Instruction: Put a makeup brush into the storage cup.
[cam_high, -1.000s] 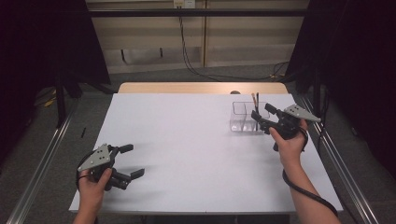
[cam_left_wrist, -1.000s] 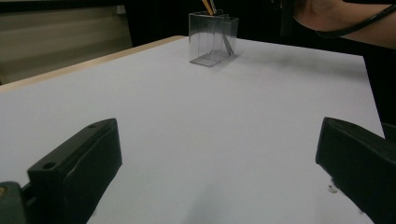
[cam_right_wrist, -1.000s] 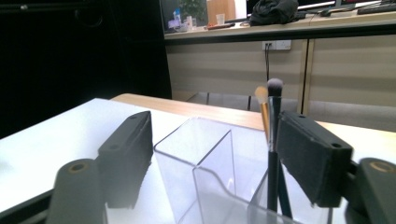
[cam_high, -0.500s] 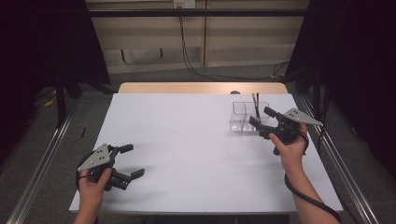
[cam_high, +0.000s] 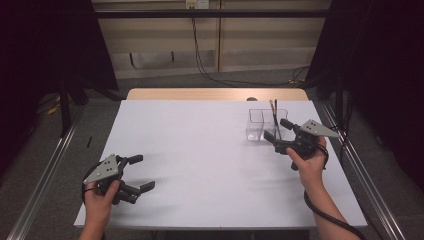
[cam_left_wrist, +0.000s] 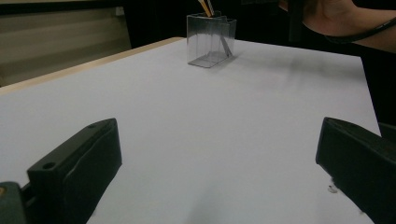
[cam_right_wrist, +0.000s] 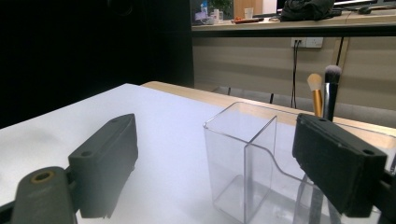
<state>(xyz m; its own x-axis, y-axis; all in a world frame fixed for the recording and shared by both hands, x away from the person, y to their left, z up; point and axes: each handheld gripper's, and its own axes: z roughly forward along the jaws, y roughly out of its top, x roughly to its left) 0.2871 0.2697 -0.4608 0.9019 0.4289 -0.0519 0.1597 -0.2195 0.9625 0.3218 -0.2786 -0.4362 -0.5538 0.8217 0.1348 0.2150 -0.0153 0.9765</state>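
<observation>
Two makeup brushes (cam_right_wrist: 323, 91) stand upright in a clear organizer (cam_high: 261, 125) on the white desk (cam_high: 210, 155), just ahead of the right gripper (cam_high: 278, 130), whose fingers have just been opening and hold nothing. The left gripper (cam_high: 140, 173) rests well apart, fingers spread and empty. Placement looks finished.
</observation>
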